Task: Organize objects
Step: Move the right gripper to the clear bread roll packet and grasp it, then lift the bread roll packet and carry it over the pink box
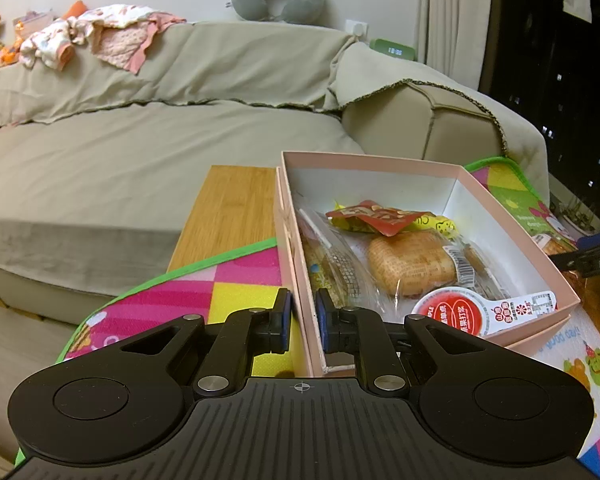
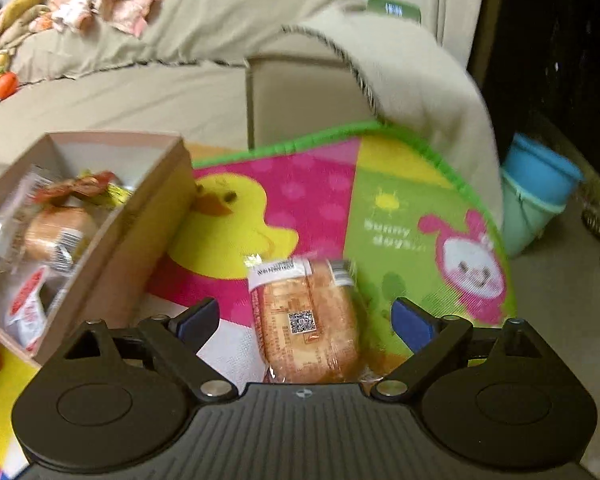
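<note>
Pink box (image 1: 512, 224); pink/yellow/green cartoon mat (image 2: 400, 184).

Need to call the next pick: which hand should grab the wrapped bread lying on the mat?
Right. The right gripper is open with the wrapped bread between its fingers, untouched. The left gripper is clamped on the pink box wall.

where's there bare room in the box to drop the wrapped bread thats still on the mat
Free: the white floor at the far end of the pink box, beyond the red packet. Crowded: the near half, with the wrapped bun and red-lidded cup. The wrapped bread lies on the mat.
</note>
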`<state>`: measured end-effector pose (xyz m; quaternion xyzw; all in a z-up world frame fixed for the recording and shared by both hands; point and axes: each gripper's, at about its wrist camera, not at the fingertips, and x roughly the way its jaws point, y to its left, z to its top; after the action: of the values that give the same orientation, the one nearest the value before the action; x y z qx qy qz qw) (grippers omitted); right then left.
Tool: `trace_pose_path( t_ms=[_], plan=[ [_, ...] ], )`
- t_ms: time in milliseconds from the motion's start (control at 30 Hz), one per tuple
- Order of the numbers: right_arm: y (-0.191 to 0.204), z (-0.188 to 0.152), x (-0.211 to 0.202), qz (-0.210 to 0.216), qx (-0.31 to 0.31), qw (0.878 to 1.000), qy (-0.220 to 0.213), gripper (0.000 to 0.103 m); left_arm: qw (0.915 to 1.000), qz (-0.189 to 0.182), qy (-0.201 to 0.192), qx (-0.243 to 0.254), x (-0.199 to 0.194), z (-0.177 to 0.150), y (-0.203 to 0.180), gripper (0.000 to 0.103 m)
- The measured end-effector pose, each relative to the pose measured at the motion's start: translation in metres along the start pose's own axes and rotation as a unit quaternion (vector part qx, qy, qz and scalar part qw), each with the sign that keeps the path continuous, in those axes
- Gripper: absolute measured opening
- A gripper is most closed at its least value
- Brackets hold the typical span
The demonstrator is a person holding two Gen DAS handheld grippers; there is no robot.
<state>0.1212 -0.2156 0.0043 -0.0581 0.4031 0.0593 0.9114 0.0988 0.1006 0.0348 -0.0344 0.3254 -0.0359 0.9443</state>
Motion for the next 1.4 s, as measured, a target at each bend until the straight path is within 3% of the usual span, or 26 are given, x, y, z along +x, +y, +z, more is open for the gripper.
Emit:
trace_pose_path(
  t_ms=[100,167,267,633,967,1133,1400],
  plan=[
    [0.002,-0.004,0.008,0.003,0.010,1.000,0.009,0.089,1.0000,0.000,0.000,0.000,0.000,0.000,0.000,0.015],
    [0.006,-0.007,0.004,0.000,0.007,1.000,0.013,0.062,1.0000,0.000,0.000,-0.001,0.000,0.000,0.000,0.015],
    [0.006,-0.009,-0.008,0.005,0.014,1.000,0.020,0.055,1.0000,-0.001,-0.001,-0.002,0.000,0.000,0.000,0.015],
    [0.023,-0.023,-0.086,0.016,0.003,1.000,0.022,0.054,1.0000,-0.003,-0.003,-0.005,0.001,-0.001,0.000,0.016],
    [0.070,0.035,-0.151,0.091,0.003,0.994,-0.054,0.054,0.9999,-0.006,-0.003,-0.008,0.001,-0.001,0.001,0.016],
    [0.104,0.070,-0.149,0.115,-0.001,0.990,-0.087,0.054,0.9999,-0.010,-0.005,-0.012,0.001,-0.001,0.001,0.016],
    [0.133,0.102,-0.107,0.118,0.034,0.988,-0.090,0.054,0.9997,-0.016,-0.007,-0.015,0.001,-0.002,0.004,0.017]
  ],
)
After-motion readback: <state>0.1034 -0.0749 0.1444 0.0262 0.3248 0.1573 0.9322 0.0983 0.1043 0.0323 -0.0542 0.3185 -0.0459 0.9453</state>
